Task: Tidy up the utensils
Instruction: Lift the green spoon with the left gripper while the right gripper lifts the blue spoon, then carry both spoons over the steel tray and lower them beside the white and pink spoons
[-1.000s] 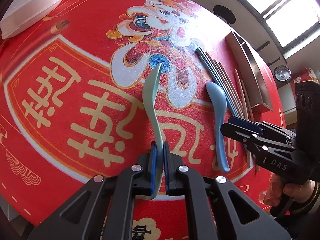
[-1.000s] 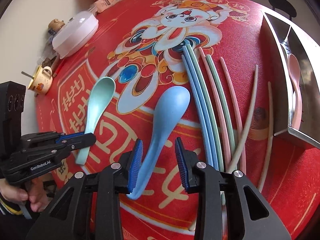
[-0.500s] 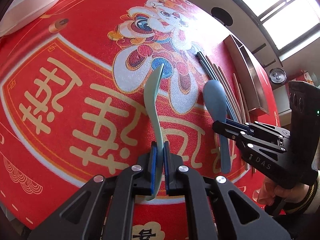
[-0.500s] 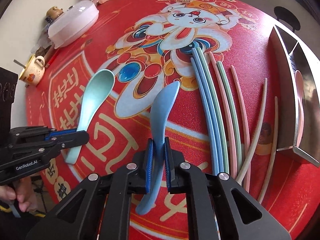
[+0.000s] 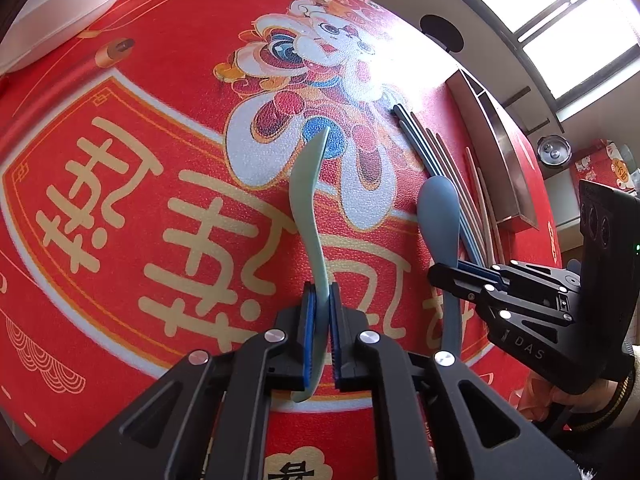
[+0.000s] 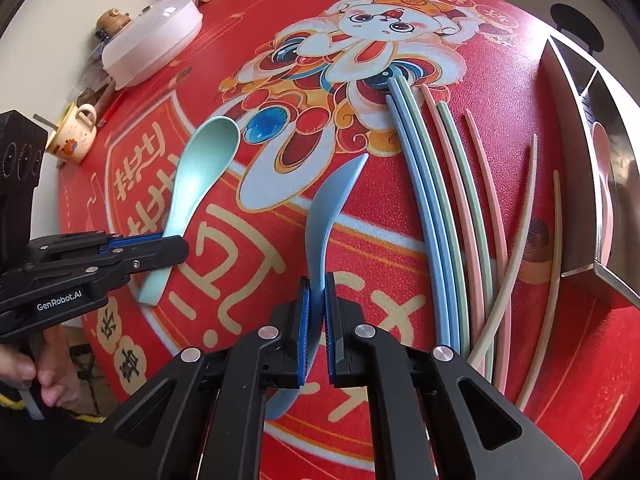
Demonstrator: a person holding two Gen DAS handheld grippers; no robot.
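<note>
Left gripper (image 5: 321, 304) squeezed tight on the green spoon (image 5: 306, 200), pinching its handle, bowl end sticking out ahead and tipped on edge over the red mat (image 5: 120, 208). Right gripper (image 6: 316, 300) clamped on the blue spoon (image 6: 326, 216) the same way, handle between the pads, bowl pointing forward and turned on its side. Side by side, the two grippers, near each other but not touching. Just to the right of the right gripper, lying on the mat: a row of chopsticks (image 6: 436, 216), blue, green, pink and cream, some touching each other. Farther right, past the chopsticks, a metal tray (image 6: 576, 128) with a pink spoon (image 6: 604, 184) inside. Ahead and to the left of the left gripper, a white box (image 5: 60, 12) at the mat's edge. Left of the right gripper, off the mat, a small cup (image 6: 76, 136).
</note>
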